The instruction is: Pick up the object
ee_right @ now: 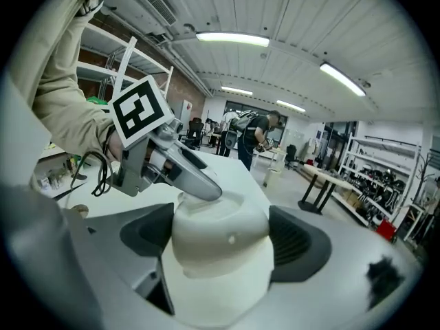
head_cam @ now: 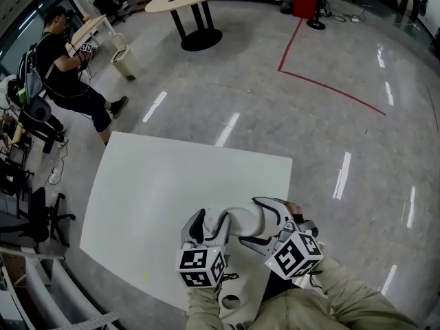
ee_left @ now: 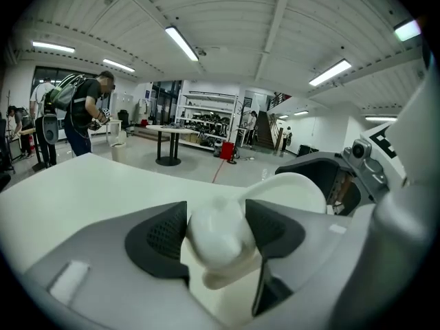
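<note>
Object [head_cam: 242, 220], white, is seen low in the frame's centre over the table [head_cam: 158, 184]; left gripper [ee_left: 216, 234] jaws are clamped on its narrow end, right gripper [ee_right: 220, 243] jaws on the wide end. Grasp judged complete; a level joint lift is called for.

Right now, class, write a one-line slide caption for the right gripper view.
Right gripper closed on a white object at its wide end; left gripper grips its far end, white table beyond.

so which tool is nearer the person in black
Left. The left tool grips the white object at the end toward the person; the right tool grips its far end.
</note>
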`<state>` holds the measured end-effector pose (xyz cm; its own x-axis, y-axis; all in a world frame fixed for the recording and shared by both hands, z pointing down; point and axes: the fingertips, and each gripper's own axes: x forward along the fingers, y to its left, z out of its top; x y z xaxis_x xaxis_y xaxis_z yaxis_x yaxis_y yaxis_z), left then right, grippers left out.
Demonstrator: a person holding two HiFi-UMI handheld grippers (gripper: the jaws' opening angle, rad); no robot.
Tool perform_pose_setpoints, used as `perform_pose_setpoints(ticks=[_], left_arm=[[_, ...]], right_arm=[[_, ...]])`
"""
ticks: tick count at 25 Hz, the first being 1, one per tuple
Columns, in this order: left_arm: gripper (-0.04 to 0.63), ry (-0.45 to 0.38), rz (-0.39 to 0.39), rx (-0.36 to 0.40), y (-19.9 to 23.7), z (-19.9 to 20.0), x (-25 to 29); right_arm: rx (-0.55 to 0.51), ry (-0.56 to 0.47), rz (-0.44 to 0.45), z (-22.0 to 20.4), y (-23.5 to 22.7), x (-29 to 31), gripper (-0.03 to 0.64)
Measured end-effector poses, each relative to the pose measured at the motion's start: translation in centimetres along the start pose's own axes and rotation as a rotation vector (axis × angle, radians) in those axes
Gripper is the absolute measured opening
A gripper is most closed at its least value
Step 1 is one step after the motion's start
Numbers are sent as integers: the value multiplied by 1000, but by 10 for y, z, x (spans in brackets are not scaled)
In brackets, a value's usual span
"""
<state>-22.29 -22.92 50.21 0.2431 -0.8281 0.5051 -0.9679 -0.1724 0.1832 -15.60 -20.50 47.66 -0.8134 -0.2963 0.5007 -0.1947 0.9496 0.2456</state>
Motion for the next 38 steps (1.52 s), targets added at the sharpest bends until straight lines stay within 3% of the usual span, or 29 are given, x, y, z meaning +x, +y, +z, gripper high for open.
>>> perform_pose_setpoints(ticks=[8,12,28,33,38], left_arm=[[273,-169,37,126,-15,62,-84],[272,-232,39,164,-31,71,-122],[272,-342,31,259,-102,64,-223],[273,-374,39,290,-142,67,-250],[273,-407,34,292,-207,44,-288]], right_arm=[[-116,-116,-107,80,21,-49,437],[-158,-157,-153,103,43,-77,437],[-198,-255,-246,131,121,-170,437],[-197,-303,-260,134,136,-215,437],[-206,-332,-269,118,176,-283,437]])
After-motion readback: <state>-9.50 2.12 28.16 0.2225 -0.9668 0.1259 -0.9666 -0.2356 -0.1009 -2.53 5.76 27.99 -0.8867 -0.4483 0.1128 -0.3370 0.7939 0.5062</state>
